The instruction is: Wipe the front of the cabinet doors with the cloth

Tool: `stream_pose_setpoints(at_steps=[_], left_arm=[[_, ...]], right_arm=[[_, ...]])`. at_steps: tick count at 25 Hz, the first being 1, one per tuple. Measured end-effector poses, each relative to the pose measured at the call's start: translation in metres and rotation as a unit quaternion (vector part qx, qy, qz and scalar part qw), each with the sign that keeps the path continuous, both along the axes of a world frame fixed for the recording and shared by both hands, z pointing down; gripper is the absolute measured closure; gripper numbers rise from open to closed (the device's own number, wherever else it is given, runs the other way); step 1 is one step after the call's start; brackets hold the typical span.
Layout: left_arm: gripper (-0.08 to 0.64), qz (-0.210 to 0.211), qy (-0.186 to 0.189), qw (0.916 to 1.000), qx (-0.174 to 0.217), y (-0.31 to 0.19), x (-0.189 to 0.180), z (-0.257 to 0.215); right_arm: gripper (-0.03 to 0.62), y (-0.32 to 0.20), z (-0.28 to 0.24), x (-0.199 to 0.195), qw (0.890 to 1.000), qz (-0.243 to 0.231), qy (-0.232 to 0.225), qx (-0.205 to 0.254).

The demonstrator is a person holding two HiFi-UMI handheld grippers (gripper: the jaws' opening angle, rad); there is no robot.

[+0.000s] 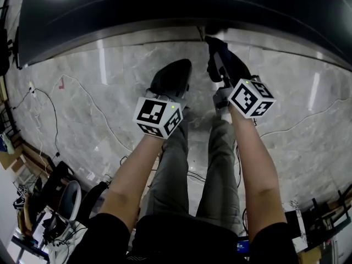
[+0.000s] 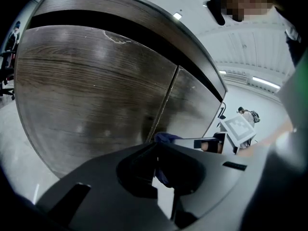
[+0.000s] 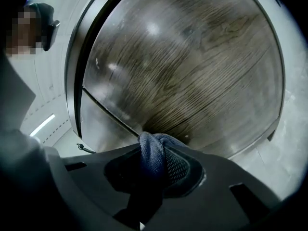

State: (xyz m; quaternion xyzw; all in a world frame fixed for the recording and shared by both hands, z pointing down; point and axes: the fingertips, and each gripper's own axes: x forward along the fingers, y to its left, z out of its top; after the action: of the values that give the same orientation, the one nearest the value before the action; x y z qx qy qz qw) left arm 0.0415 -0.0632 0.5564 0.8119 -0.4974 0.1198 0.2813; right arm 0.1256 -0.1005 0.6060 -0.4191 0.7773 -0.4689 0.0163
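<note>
The cabinet doors [image 3: 192, 66] are closed, so nothing inside shows. The right gripper [image 3: 155, 172] has its jaws clenched on the blue cloth [image 3: 156, 153], held at the wood-grain front by the seam between the two doors. The left gripper [image 2: 155, 177] hangs beside it, jaws drawn together on nothing, above a marble floor [image 1: 93, 114] strewn with loose cables [image 1: 82, 95].

Facing dark wood-grain cabinet doors [image 2: 96, 90], split by a thin seam [image 2: 166, 97] right of centre. At the bottom, left gripper [image 2: 155, 150], jaws brought together at the tips, nothing held. Just beyond the tips, a fold of blue cloth [image 2: 166, 137] near the seam's foot. Further right, the right gripper's marker cube [image 2: 239, 129]. Pale floor [image 2: 19, 143] at left.
</note>
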Motion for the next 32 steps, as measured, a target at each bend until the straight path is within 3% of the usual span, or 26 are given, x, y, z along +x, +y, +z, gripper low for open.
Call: stream_pose_setpoints(at_steps=[8, 18, 32], left_arm=[[0.552, 0.013, -0.005, 0.9999, -0.004, 0.004, 0.002, 0.008], [0.551, 0.045, -0.009, 0.9989, -0.005, -0.005, 0.075, 0.004], [0.551, 0.101, -0.002, 0.9949, -0.01, -0.006, 0.187, 0.002]], right_arm=[[0.508, -0.003, 0.002, 0.012, 1.0, 0.025, 0.005, 0.006], [0.508, -0.006, -0.007, 0.105, 0.998, 0.064, 0.018, 0.017], [0.508, -0.015, -0.01, 0.246, 0.987, 0.153, 0.034, 0.026]])
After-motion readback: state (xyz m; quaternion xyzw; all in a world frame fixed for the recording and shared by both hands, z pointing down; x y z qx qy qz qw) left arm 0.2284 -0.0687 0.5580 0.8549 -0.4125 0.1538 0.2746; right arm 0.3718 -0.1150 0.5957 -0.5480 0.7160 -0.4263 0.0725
